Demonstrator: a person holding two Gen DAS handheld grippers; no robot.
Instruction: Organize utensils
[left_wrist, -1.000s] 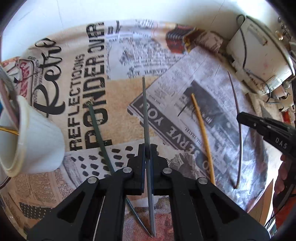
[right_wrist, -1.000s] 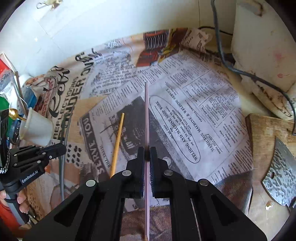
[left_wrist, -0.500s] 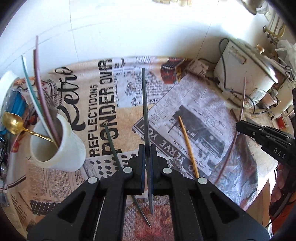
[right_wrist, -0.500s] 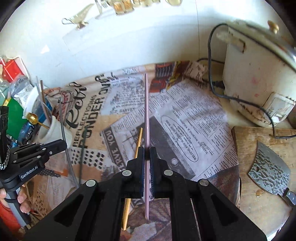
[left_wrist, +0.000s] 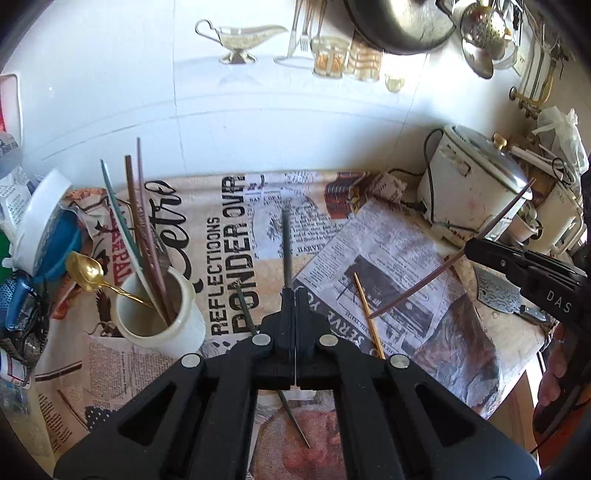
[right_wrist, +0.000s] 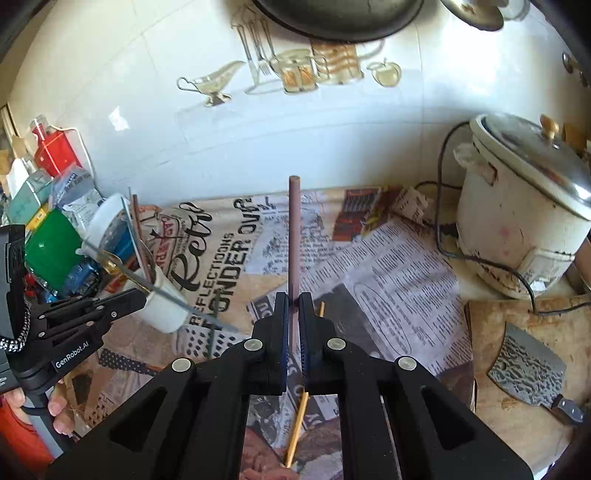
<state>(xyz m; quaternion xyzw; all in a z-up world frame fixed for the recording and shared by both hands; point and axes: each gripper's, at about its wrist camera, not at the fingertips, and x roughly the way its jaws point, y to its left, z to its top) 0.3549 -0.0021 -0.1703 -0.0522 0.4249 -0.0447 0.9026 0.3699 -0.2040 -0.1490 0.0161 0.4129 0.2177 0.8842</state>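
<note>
Left gripper (left_wrist: 295, 295): fingers clamped on a grey chopstick (left_wrist: 286, 243); the stick juts out past the tips, lifted off the surface (left_wrist: 461, 332)
Right gripper (right_wrist: 294, 301): fingers clamped on a mauve chopstick (right_wrist: 294, 236); lifted too, pointing toward the back wall
Cup (left_wrist: 162, 317): white, near the left edge of the surface; several chopsticks and a gold spoon (left_wrist: 86, 275) stand in it
Loose sticks: a yellow chopstick (left_wrist: 367, 314) and a dark green chopstick (left_wrist: 245, 310) lie on the newsprint cloth at mid-surface, apart from each other
Right side: cooker (right_wrist: 524, 221) at the back right corner; cleaver (right_wrist: 532, 373) on a board (right_wrist: 487, 325) by the right edge
</note>
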